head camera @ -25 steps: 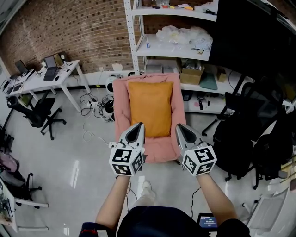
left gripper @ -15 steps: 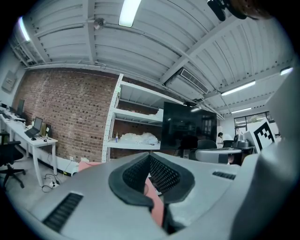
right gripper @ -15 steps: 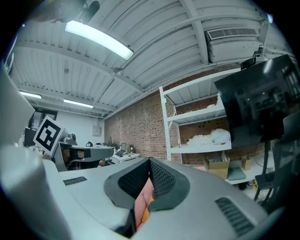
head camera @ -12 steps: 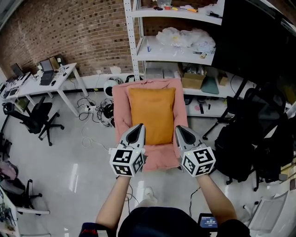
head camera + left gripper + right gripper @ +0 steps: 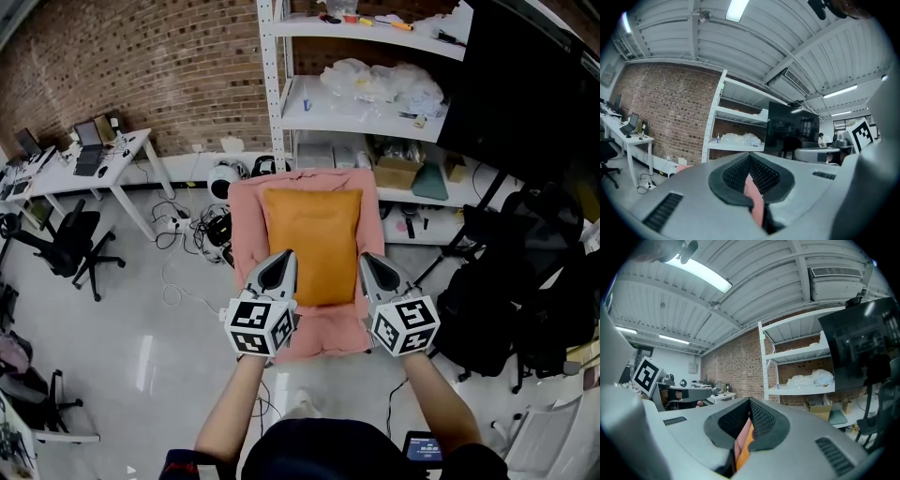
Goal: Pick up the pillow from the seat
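An orange pillow [image 5: 313,244] lies on a pink cushioned seat [image 5: 246,221] in the middle of the head view. My left gripper [image 5: 284,255] hovers shut above the seat's near left part, by the pillow's lower left corner. Over the near right part my right gripper [image 5: 366,258] is shut too, beside the pillow's lower right corner. Neither holds anything. In the left gripper view only a pink strip of the seat [image 5: 754,199] shows through the closed jaws. The right gripper view shows pink and the orange pillow [image 5: 746,448] through its jaws.
A white shelf rack [image 5: 361,99] with bags and boxes stands right behind the seat. A white desk [image 5: 84,165] with laptops and office chairs [image 5: 70,242] are at the left. Black bags and chairs [image 5: 511,281] crowd the right. Cables [image 5: 192,225] lie on the floor left of the seat.
The seat and pillow have drawn closer and shifted slightly right in the head view as the person steps toward them. Both grippers stay shut in the same pose.
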The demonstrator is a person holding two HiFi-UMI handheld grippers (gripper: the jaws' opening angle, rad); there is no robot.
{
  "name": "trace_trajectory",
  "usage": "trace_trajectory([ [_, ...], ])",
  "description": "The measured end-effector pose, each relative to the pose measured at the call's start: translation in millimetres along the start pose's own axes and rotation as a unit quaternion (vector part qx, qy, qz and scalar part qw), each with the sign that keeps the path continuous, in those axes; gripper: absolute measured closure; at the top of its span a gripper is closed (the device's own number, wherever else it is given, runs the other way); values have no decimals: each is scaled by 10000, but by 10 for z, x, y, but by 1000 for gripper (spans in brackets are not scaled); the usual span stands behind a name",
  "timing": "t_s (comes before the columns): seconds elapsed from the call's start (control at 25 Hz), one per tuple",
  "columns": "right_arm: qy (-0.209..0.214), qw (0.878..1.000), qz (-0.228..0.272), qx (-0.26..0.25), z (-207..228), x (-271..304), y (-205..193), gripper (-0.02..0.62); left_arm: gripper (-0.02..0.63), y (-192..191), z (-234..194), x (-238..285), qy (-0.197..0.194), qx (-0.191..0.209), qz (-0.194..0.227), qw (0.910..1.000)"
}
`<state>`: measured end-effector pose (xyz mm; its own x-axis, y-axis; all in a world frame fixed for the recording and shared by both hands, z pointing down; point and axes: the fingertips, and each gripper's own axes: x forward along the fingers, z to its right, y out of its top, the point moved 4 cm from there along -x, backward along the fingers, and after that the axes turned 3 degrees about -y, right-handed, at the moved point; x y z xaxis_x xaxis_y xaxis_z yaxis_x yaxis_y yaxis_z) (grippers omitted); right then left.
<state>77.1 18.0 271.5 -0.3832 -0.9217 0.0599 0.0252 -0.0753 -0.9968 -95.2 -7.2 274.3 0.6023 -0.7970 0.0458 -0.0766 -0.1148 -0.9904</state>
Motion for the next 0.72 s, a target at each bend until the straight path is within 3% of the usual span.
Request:
trace_trajectory([
  [0.72, -122, 9998, -153, -43, -125, 664, -78, 578, 607, -98, -593, 257, -227, -68, -185, 9995],
])
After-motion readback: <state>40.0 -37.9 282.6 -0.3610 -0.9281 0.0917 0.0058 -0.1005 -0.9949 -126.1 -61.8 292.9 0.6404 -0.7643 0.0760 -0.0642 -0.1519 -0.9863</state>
